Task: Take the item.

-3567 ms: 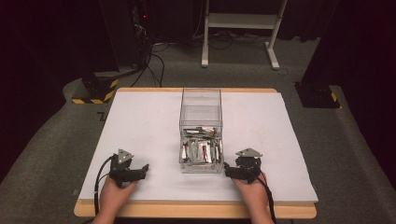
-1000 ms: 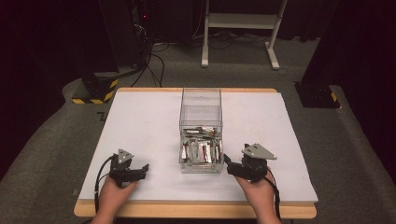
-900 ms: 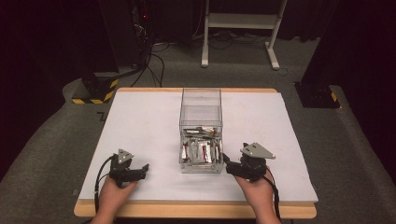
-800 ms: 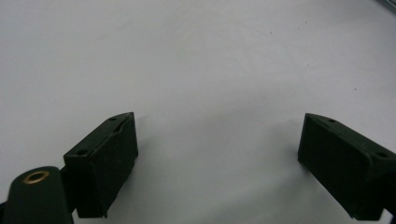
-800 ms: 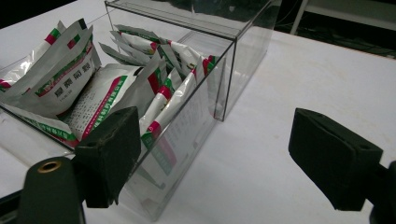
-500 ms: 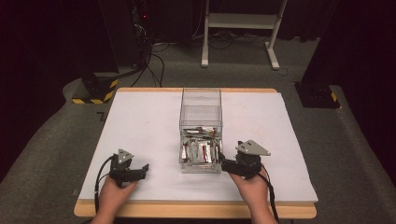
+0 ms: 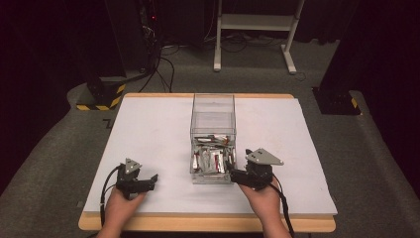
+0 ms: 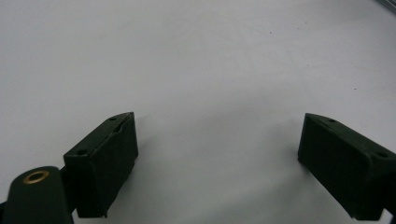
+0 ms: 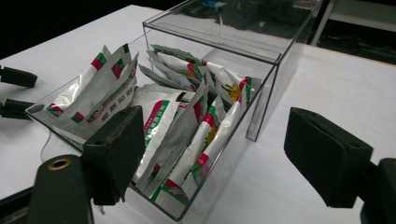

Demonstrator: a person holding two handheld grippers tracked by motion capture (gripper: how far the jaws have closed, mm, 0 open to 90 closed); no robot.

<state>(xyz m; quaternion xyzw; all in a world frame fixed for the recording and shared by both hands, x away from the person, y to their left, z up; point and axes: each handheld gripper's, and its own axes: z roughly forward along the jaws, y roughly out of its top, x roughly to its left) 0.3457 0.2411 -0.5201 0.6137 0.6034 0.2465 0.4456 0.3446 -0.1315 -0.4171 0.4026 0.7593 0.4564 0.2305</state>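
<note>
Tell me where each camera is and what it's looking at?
High view: above the person's side, looking forward and down at the table; both hands show.
Left gripper view: on the left tool, facing bare table; open jaws show.
Right gripper view: on the right tool, facing the clear box of packets.
High and right views share the box.

Dim room, grey carpet (image 7: 54, 163), seemingly white stand (image 7: 257, 25).

Print on the sachets (image 9: 187, 135) is too small for us to read, and those at the back overlap, so we cannot count them. From the high view they blur into a pale heap (image 7: 212, 159) in the clear box (image 7: 213, 119). The right gripper view's top edge crops the box's far end.
</note>
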